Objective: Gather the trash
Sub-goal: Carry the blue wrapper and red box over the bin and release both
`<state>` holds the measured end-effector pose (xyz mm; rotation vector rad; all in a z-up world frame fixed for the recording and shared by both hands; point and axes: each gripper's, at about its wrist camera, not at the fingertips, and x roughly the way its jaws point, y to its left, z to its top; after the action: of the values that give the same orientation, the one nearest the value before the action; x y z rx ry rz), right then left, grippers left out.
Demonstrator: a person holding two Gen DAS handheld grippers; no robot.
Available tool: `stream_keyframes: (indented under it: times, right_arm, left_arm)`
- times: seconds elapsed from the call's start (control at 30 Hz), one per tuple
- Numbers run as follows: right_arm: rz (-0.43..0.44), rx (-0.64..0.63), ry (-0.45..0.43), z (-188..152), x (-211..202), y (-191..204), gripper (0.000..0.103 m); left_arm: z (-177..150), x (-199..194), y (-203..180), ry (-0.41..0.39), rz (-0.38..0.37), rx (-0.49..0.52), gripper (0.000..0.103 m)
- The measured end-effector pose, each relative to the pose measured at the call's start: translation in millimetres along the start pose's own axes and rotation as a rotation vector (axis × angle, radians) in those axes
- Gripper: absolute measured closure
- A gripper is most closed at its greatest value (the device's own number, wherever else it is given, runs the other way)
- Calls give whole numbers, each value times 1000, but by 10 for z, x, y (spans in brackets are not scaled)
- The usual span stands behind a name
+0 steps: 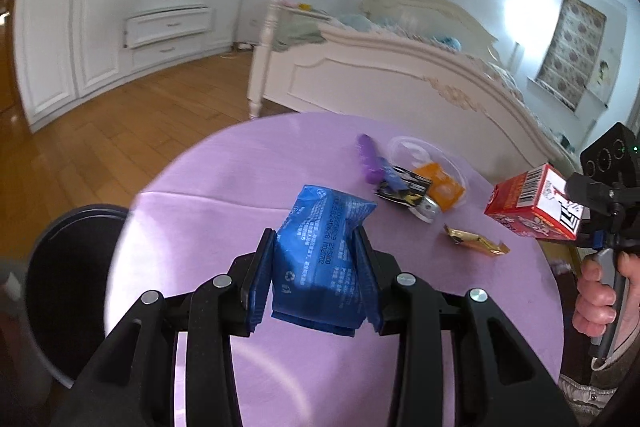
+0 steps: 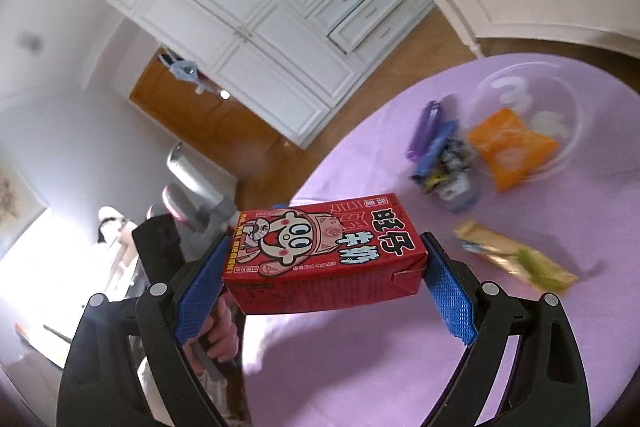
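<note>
— While the purple table (image 1: pixel 224 187) lies below, where is the blue wrapper (image 1: pixel 324 259) kept?
— It is clamped between the left gripper (image 1: pixel 316 263) pads.
— And the red milk carton (image 2: pixel 320 255)?
— It is pinched crosswise in the right gripper (image 2: pixel 324 279), above the table.

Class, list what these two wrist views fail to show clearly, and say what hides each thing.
- Left wrist view: inside of the dark trash bin, cut off by the table edge.
- Right wrist view: small wrappers beside the orange packet, smeared by blur.
- Left wrist view: blue packet print, too small.
</note>
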<state>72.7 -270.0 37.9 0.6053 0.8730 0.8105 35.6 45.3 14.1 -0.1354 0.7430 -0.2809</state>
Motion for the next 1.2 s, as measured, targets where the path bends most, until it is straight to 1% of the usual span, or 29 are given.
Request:
stream_keyframes:
  times: [0.27, 0.53, 0.87, 1.03, 1.2]
  right_arm:
    - [61, -24, 92, 121, 688, 420, 13]
    - [100, -27, 187, 88, 1381, 759, 13]
    - [119, -28, 296, 80, 2213, 1085, 13]
    - [109, -47, 345, 17, 2605, 1229, 13]
    - [82, -65, 376, -5, 2924, 1286, 13]
  left_arm:
    - [-105, -429, 579, -53, 89, -99, 64]
    - [-235, -704, 1062, -94, 155, -194, 64]
    - [-445, -785, 1627, -107, 205, -329, 64]
    - [-540, -808, 1808, -105, 213, -367, 64]
    - [-597, -785, 1971, -102, 216, -399, 64]
